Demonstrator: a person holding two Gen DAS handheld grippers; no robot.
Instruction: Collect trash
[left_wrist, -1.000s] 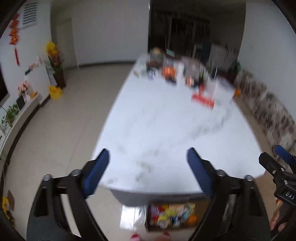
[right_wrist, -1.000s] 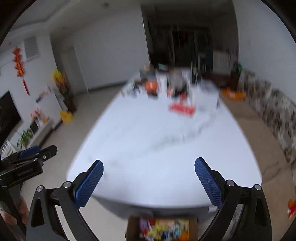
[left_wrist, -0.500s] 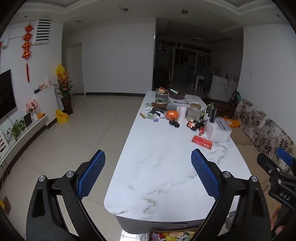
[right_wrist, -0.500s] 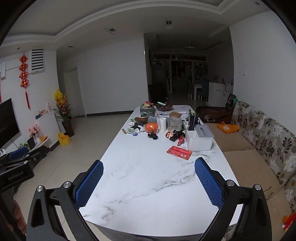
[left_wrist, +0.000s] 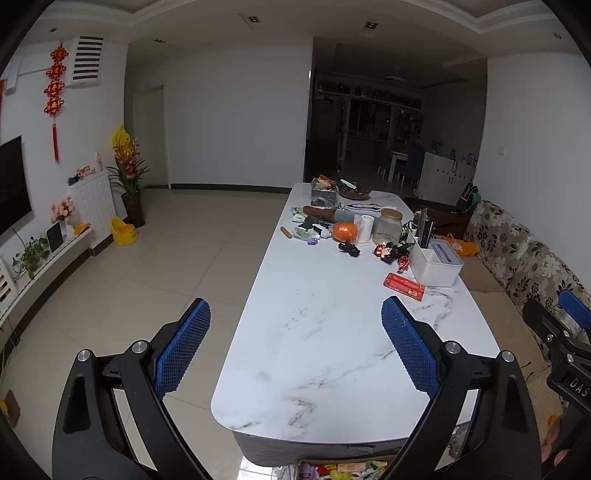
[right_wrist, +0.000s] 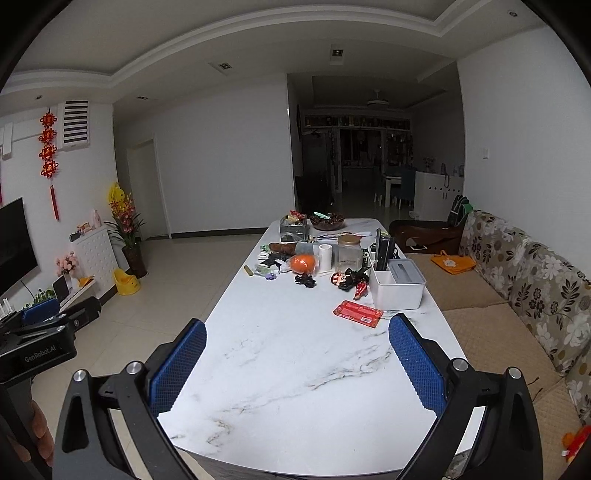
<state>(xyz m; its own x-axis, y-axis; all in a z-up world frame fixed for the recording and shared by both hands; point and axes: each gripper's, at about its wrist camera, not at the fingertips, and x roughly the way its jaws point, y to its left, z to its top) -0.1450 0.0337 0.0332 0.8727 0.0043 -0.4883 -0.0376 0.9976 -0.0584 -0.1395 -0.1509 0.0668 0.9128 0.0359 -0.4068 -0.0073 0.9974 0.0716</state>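
Observation:
A long white marble table stretches away from me. A flat red packet lies on it past the middle, beside a white box. Further back sit an orange bag, a glass jar, small dark toys and other clutter. My left gripper and my right gripper both hang open over the table's near end, with nothing between their fingers.
A flowered sofa runs along the right of the table. Tiled floor lies to the left, with a yellow potty and a plant by the wall. A box of colourful items sits under the table's near end.
Both views have tilted up from the table's near end and sharpened from blur to a steady look down the room. Both grippers stay open.

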